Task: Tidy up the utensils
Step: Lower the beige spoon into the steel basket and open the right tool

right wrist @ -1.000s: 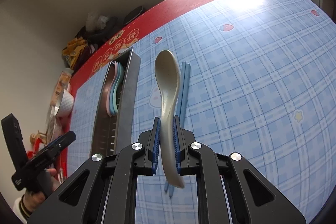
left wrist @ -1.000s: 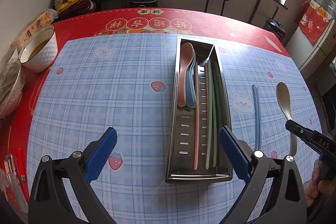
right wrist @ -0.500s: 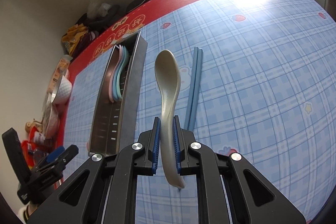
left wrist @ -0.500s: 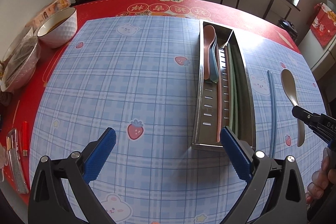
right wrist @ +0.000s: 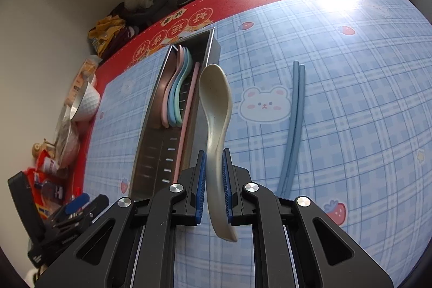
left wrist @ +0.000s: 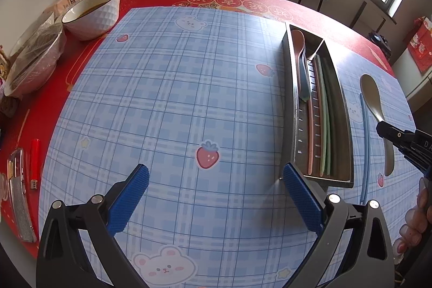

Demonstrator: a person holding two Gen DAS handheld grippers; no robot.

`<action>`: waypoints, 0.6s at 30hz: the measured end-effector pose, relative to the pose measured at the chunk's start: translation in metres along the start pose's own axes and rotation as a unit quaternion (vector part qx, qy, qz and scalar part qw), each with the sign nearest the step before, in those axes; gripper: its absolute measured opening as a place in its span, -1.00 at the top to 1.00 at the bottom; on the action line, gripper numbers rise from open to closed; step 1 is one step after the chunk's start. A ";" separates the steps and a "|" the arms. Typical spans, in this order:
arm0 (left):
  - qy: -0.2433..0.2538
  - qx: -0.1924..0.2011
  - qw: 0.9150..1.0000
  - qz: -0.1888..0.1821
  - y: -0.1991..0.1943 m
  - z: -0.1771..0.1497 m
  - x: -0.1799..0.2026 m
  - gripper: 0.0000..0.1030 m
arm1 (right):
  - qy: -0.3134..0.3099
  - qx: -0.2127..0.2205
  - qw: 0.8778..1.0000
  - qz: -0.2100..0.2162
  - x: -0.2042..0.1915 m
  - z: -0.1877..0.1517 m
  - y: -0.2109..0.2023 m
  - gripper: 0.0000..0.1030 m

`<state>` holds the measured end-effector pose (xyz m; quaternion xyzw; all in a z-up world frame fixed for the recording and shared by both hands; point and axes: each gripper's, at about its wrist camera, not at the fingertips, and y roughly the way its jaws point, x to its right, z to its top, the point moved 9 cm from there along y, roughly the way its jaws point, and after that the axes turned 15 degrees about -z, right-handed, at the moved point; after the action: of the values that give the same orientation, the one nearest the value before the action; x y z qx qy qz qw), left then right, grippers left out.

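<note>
The right claw [right wrist: 214,186] is closed on the handle of a beige spoon [right wrist: 216,109], its blue pads [right wrist: 201,185] pressing both sides. The spoon's bowl points forward, away from the claw, held above the desk just right of a long metal utensil tray [right wrist: 213,45]. The tray's left compartment holds stacked pink and blue spoons [right wrist: 178,88]; its right compartment holds pink and green chopsticks [left wrist: 318,131], seen best from the left wrist. A pair of blue chopsticks [right wrist: 294,126] lies on the desk to the right of the tray, apart from it. The left claw [left wrist: 216,196] is wide open and holds nothing, hovering over the blue checked mat [left wrist: 175,99] to the left of the tray's near end. At the desk's far left stand a white bowl [left wrist: 93,15] and a covered bowl [left wrist: 32,58].
</note>
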<state>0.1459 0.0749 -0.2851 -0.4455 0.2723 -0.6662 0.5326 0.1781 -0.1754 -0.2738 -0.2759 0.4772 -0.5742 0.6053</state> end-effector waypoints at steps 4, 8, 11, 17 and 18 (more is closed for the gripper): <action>-0.006 0.007 1.000 0.002 -0.004 0.001 -0.010 -0.88 | -0.001 -0.003 1.000 0.003 -0.017 0.013 0.007 0.77; -0.016 0.024 1.000 -0.003 -0.010 0.007 -0.022 -0.88 | 0.006 -0.011 1.000 0.005 -0.037 0.030 0.019 0.77; -0.027 0.033 0.999 -0.007 -0.011 0.011 -0.029 -0.88 | 0.005 -0.014 1.000 -0.001 -0.054 0.045 0.032 0.77; -0.029 0.042 0.999 -0.008 -0.012 0.014 -0.035 -0.88 | 0.022 -0.026 0.999 -0.017 -0.077 0.070 0.061 0.77; -0.029 0.041 0.999 -0.009 -0.012 0.013 -0.034 -0.88 | 0.026 -0.028 0.999 -0.023 -0.078 0.073 0.065 0.77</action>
<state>0.1534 0.1124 -0.2795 -0.4447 0.2253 -0.6682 0.5523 0.2808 -0.1042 -0.2825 -0.2882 0.5023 -0.5812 0.5717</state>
